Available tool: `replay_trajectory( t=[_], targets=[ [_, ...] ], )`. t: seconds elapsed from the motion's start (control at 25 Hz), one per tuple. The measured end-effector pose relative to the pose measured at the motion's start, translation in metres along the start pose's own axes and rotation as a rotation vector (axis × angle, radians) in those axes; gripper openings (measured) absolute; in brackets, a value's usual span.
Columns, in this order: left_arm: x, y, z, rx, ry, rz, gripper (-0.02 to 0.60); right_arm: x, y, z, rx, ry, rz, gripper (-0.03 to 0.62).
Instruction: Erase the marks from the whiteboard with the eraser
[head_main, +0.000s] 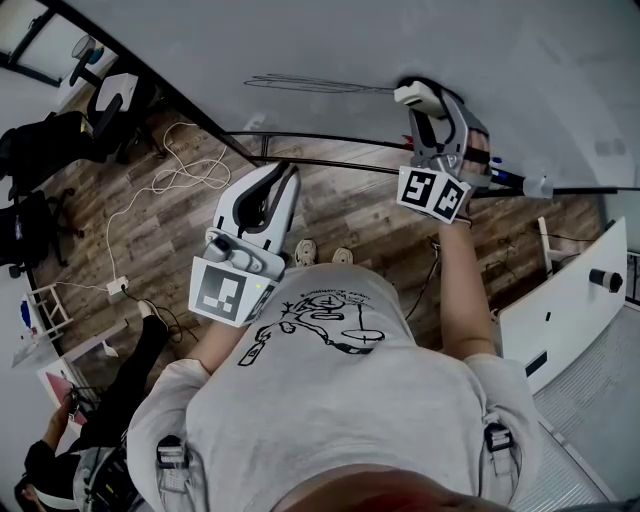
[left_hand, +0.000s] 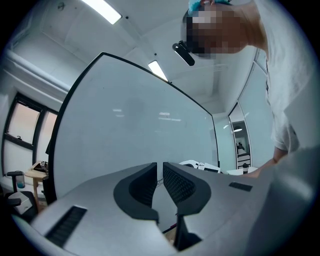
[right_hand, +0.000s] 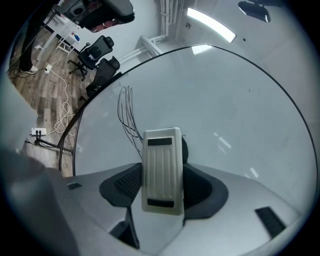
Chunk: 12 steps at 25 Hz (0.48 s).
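The whiteboard (head_main: 420, 40) fills the top of the head view, with thin black pen lines (head_main: 315, 84) drawn on it. My right gripper (head_main: 432, 105) is shut on a white ribbed eraser (head_main: 420, 97), whose tip is at the board just right of the lines. In the right gripper view the eraser (right_hand: 161, 170) stands between the jaws, and the pen lines (right_hand: 126, 112) run up the whiteboard (right_hand: 210, 100) to its left. My left gripper (head_main: 285, 175) is held lower, off the board, its jaws nearly together with nothing in them. The left gripper (left_hand: 160, 175) faces a bare part of the whiteboard (left_hand: 130, 130).
The board's black frame and stand bars (head_main: 300, 140) run over a wood floor (head_main: 180, 220) with a white cable (head_main: 160, 180). Office chairs (head_main: 60, 140) stand at the left. A white cabinet (head_main: 570, 300) is at the right. Another person (head_main: 90, 430) crouches lower left.
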<state>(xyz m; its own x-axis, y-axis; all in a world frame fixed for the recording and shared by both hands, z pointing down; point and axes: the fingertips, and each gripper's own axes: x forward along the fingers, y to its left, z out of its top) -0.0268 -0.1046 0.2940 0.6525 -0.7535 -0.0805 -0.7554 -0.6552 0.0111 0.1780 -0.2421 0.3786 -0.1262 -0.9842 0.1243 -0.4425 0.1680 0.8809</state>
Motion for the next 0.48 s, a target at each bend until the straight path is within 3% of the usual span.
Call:
replay_trajectory(
  t=[0.48],
  targets=[
    [-0.006, 0.003, -0.002, -0.001, 0.002, 0.026, 0.051, 0.012, 0.067, -0.011, -0.037, 0.025, 0.11, 0.256]
  ],
)
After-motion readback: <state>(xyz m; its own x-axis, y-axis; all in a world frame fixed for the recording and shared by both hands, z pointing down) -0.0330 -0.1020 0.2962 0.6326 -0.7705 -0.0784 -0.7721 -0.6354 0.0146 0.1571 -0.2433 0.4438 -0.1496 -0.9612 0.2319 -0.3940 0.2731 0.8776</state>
